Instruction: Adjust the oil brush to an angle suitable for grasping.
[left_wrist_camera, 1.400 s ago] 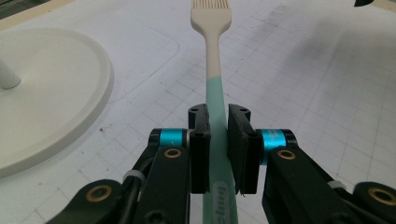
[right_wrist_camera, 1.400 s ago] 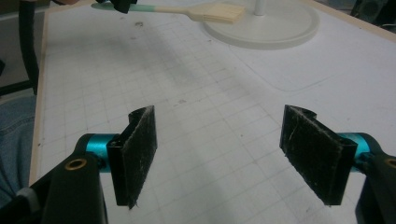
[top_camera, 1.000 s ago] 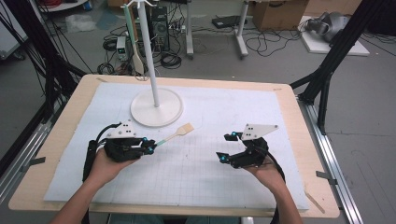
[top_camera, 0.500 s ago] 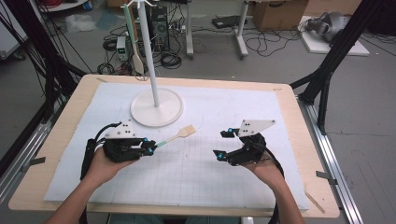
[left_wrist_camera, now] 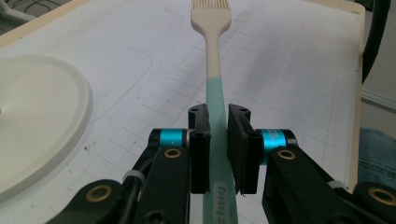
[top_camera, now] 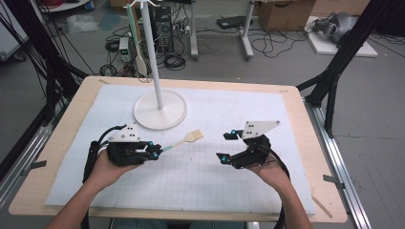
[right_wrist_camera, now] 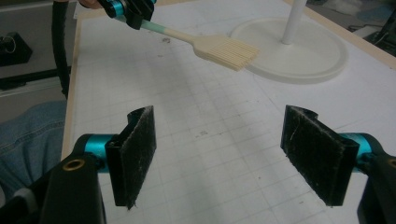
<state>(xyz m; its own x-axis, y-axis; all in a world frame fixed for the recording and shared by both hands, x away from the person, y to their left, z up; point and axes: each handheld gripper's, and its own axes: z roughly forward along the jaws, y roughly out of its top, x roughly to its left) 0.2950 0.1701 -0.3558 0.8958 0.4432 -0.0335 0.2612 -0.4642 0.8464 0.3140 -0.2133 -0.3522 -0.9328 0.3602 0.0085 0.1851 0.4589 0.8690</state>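
Observation:
A basting brush (top_camera: pixel 184 140) with a mint-green handle and cream bristle head is held just above the white mat, head pointing right. My left gripper (top_camera: pixel 154 151) is shut on its green handle (left_wrist_camera: pixel 218 126), and the brush head (left_wrist_camera: pixel 209 10) sticks out beyond the jaws. My right gripper (top_camera: pixel 227 146) stands open to the right of the brush, with nothing between its black pads (right_wrist_camera: pixel 137 154). From there, the brush head (right_wrist_camera: pixel 227 50) hangs up ahead, close to the stand's base (right_wrist_camera: pixel 299 50).
A white stand with a round base (top_camera: pixel 159 110) and tall pole (top_camera: pixel 152 52) rises at the back left of the mat; a second utensil (top_camera: pixel 139 47) hangs from its top. The table edge (top_camera: pixel 334 200) lies right. A wooden stick (top_camera: pixel 321 204) rests near the front right corner.
Both hands have shifted only slightly; the left gripper still holds the brush and the right gripper has stayed open at about the same spot.

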